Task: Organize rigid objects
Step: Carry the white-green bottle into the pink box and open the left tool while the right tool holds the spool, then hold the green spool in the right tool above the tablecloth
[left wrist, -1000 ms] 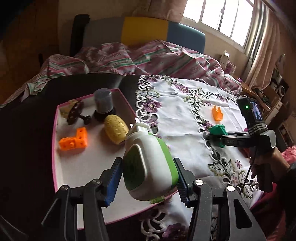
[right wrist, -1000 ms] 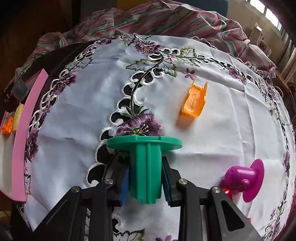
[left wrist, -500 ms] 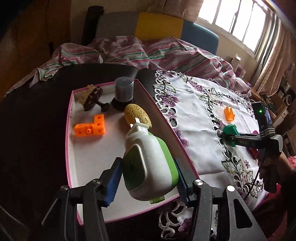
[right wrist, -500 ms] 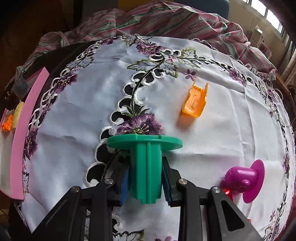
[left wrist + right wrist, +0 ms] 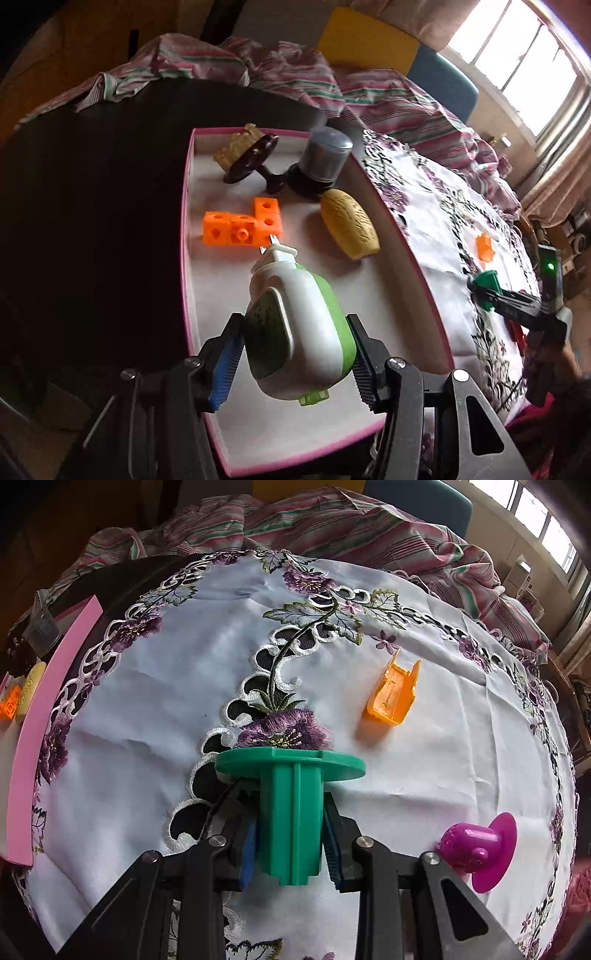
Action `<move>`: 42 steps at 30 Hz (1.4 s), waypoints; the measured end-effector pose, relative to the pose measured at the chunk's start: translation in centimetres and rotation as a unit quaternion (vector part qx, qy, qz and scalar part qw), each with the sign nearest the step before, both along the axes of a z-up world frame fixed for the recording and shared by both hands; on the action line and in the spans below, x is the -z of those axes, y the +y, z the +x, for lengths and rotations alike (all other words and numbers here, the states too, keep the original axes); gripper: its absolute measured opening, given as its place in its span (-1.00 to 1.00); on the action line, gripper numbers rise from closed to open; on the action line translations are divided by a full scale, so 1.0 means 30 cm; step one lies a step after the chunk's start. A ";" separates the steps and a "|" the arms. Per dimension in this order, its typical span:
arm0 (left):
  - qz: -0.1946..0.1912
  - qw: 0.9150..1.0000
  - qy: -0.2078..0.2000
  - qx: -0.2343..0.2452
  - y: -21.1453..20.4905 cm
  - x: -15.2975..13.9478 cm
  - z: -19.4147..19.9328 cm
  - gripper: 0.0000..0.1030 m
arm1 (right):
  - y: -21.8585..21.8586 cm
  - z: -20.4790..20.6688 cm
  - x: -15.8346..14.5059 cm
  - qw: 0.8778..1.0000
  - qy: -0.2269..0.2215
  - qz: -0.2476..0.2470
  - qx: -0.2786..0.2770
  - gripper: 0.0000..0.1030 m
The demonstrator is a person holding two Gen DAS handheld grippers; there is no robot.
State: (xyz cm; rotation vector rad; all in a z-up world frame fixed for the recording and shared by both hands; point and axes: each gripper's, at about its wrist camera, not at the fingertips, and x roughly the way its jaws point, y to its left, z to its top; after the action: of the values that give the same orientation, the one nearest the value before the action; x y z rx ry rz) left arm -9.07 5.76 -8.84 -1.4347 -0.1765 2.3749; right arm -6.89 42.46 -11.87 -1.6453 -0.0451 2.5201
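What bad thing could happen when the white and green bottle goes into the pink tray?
The left gripper holds the white and green bottle over the pink tray, its spout close to the orange blocks. Lowered there, it might bump them.

The bottle looks rounded, so it might roll toward the yellow oval piece once released.

The right gripper holds a green spool; both arms heading for the tray could collide.

This is a lived-in room of a home. A round dark table (image 5: 92, 184) carries a white cloth embroidered with purple flowers and cutwork edging (image 5: 166, 701). Behind it a crumpled pink, green and white striped fabric (image 5: 369, 99) lies heaped against an upholstered seat back with yellow and blue panels (image 5: 369, 40). Daylight comes through a multi-pane window (image 5: 524, 62) framed by a pale pinkish curtain (image 5: 554, 177).
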 end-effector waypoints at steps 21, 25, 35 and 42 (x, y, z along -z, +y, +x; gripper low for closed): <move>-0.073 0.996 0.046 -0.026 -0.001 -0.001 -0.098 0.26 | 0.003 -0.010 0.002 1.000 -0.001 -0.002 -0.004 -0.42; -0.077 0.994 0.058 -0.042 -0.027 -0.029 -0.073 0.27 | 0.003 -0.007 0.006 1.000 0.000 0.002 -0.007 -0.42; -0.081 0.990 0.093 -0.064 -0.084 -0.114 0.024 0.36 | -0.002 -0.001 0.008 1.000 0.003 0.011 -0.012 -0.42; -0.080 0.988 0.106 -0.075 -0.117 -0.146 0.068 0.41 | -0.001 -0.001 0.007 1.000 0.004 0.010 -0.012 -0.42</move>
State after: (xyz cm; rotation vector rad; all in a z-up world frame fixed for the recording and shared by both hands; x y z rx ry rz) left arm -7.04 2.25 -4.47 -1.2615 -0.0395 2.6999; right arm -6.91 42.44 -12.07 -1.6382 -0.0906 2.5350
